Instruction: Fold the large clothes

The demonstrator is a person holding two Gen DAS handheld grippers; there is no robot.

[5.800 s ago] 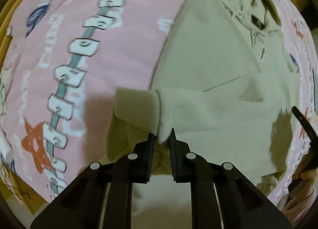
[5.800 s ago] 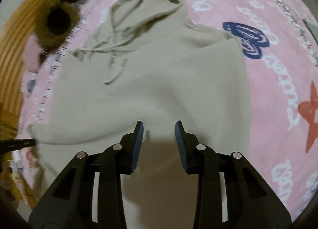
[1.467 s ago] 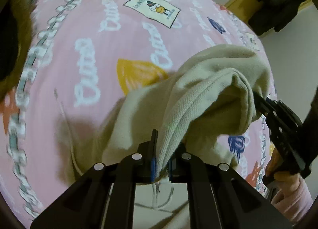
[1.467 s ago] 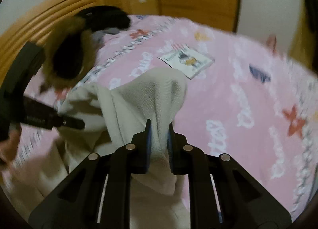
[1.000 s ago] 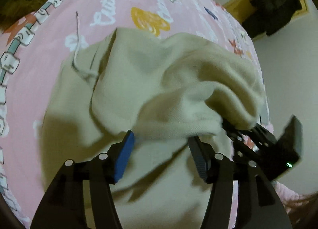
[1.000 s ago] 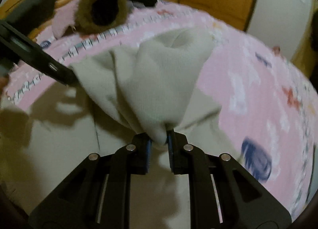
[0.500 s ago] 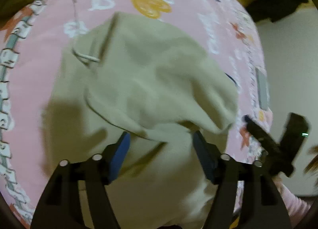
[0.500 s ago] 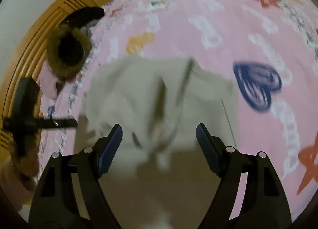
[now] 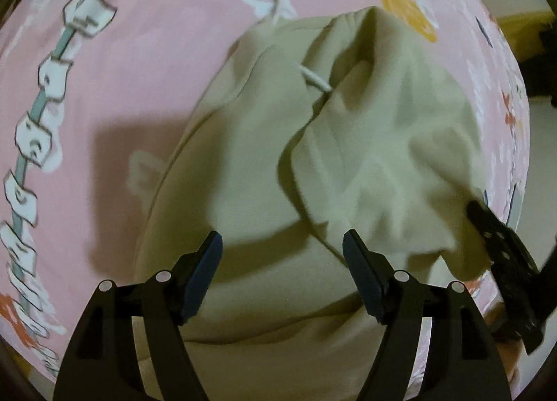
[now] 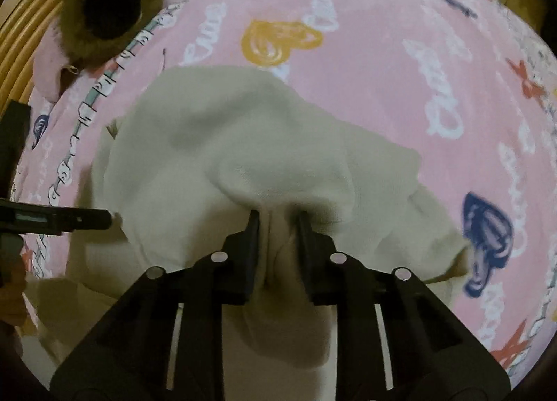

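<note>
A: While the beige hoodie (image 9: 348, 157) lies bunched in the middle of the pink bedspread (image 9: 122, 87), how do your left jaws stand?

B: My left gripper (image 9: 282, 248) has its 2 jaws spread wide, blue pads facing each other, and nothing sits between them. They hover just over the cloth, and I cannot tell whether the tips touch it. A fold of the hoodie runs up from beside my right-hand finger, with a white drawstring tip (image 9: 315, 79) lying at its upper end.

A: And further right?

B: My right gripper (image 10: 276, 218) is nearly closed, with a narrow pleat of the hoodie (image 10: 243, 143) pinched between the 2 jaws. The fabric bulges up and over the fingertips and hangs slack beneath them.

A: What else is in the right wrist view?

B: At the far left, the tip of my left gripper (image 10: 101, 219) reaches to the hoodie's edge. Beyond, a brown furry item (image 10: 108, 0) rests near the wooden headboard (image 10: 21, 39).
</note>
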